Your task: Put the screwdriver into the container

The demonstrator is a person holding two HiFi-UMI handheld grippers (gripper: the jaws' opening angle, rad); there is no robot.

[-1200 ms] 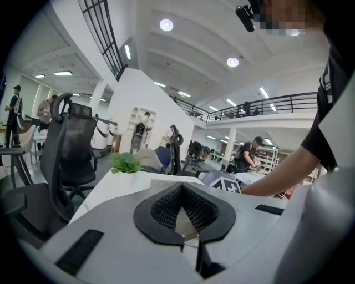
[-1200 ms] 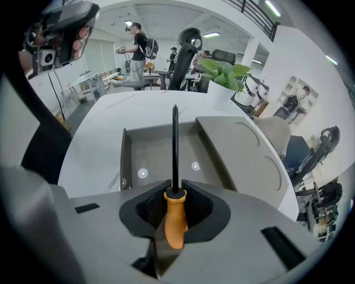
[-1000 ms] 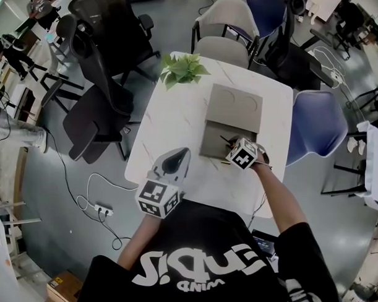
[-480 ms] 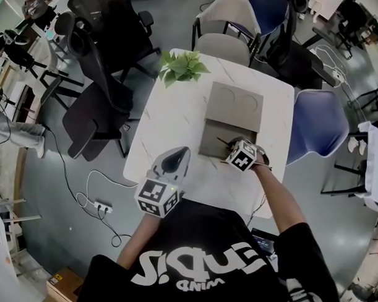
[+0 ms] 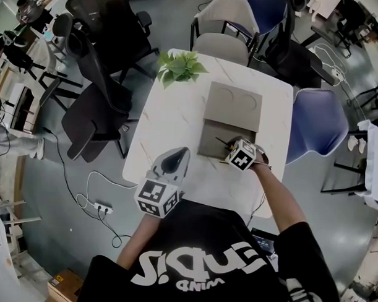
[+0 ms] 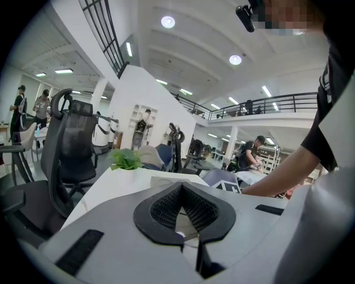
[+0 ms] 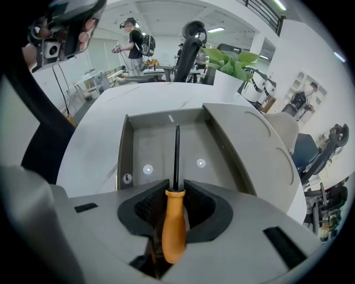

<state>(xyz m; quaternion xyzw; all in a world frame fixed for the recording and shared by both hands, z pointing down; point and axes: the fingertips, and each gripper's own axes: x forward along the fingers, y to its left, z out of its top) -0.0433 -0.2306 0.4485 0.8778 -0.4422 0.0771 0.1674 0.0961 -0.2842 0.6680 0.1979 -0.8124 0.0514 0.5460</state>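
Note:
A screwdriver with an orange handle (image 7: 173, 227) and a thin black shaft (image 7: 177, 152) is clamped in my right gripper (image 7: 176, 186). Its shaft points out over the open grey container (image 7: 147, 141), just above the tray floor. In the head view the right gripper (image 5: 231, 147) sits at the container's (image 5: 209, 140) near right corner, and the shaft (image 5: 221, 141) reaches over the tray. The container's hinged lid (image 5: 234, 105) lies flat behind it. My left gripper (image 5: 178, 156) rests at the table's near left edge, shut with nothing in it (image 6: 181, 188).
A potted green plant (image 5: 179, 68) stands at the white table's (image 5: 171, 116) far left corner. Black office chairs (image 5: 97, 107) crowd the left side, a blue chair (image 5: 317, 124) the right, a grey one (image 5: 220, 49) beyond. A power strip (image 5: 102, 208) lies on the floor.

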